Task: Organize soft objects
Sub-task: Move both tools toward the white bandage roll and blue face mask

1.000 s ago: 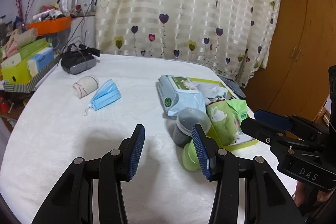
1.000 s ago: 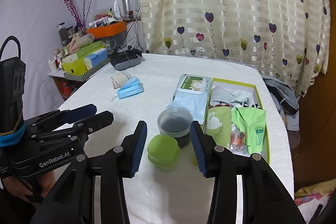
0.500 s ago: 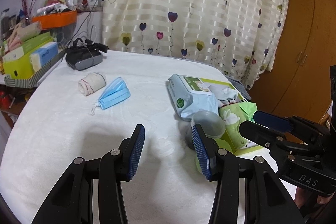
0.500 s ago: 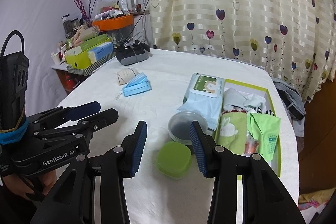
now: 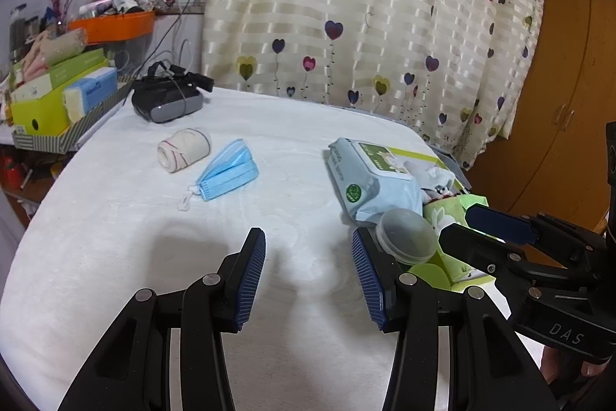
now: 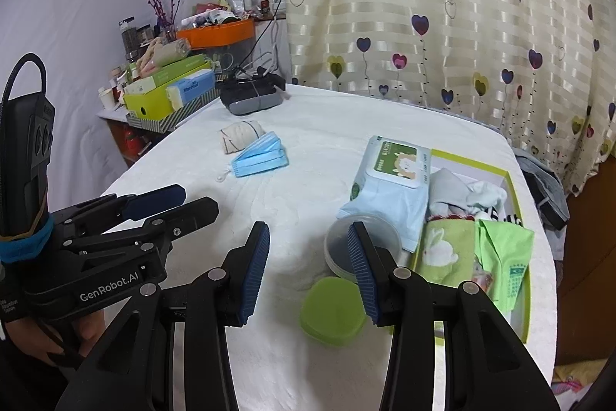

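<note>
A stack of blue face masks (image 5: pixel 227 176) and a rolled beige bandage (image 5: pixel 184 149) lie on the white table, also in the right wrist view (image 6: pixel 258 160). A pale blue wet-wipes pack (image 5: pixel 369 180) leans on the rim of a green-edged box (image 6: pixel 516 187) that holds socks and green packets. My left gripper (image 5: pixel 308 276) is open and empty above bare cloth. My right gripper (image 6: pixel 308 276) is open and empty, near a grey round tub (image 6: pixel 362 249) and a green lid (image 6: pixel 333 311).
A black headset (image 5: pixel 167 97) sits at the table's far left. Boxes in a striped tray (image 5: pixel 57 95) and an orange basket (image 5: pixel 115 27) stand on a shelf to the left. A heart-print curtain hangs behind. A wooden wardrobe (image 5: pixel 569 95) is on the right.
Both grippers have swung left and a little forward, so the masks, bandage and box have drifted right in both views. Both stay open and empty.
</note>
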Demonstrator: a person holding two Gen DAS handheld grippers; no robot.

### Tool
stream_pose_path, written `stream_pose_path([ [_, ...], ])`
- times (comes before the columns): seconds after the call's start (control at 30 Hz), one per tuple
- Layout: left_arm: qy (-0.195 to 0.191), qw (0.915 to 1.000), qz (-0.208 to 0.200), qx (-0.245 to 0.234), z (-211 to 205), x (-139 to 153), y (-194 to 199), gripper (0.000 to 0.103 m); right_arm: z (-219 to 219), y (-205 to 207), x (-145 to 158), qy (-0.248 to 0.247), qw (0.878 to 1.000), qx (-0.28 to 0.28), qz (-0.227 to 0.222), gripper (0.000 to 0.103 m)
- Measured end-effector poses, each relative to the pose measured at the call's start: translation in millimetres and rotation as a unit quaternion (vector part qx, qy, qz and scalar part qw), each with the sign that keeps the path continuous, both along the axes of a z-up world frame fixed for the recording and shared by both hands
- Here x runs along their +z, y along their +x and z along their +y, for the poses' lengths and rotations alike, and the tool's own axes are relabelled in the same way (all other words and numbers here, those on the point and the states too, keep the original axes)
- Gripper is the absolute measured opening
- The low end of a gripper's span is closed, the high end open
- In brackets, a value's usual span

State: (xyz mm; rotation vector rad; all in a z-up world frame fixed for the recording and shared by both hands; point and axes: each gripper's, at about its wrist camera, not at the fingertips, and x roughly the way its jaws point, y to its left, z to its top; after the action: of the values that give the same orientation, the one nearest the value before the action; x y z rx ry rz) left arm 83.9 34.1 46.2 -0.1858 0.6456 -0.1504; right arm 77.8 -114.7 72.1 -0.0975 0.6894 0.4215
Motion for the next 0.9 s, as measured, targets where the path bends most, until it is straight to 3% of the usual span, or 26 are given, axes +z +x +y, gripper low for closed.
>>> stream_pose_path([
  [0.57,0.010,0.9992,0.010,0.037,38.8,-6.5,20.5,0.046,30.5,32.4,-10.7,-0.001,0.999,0.029,0.019,0.044],
  [0.9,0.045,0.9972,0.014,0.059,82.0,-9.2,41.4,0.046,74.8,72.8,-15.2,0.001,0.998,0.046,0.050,0.044],
])
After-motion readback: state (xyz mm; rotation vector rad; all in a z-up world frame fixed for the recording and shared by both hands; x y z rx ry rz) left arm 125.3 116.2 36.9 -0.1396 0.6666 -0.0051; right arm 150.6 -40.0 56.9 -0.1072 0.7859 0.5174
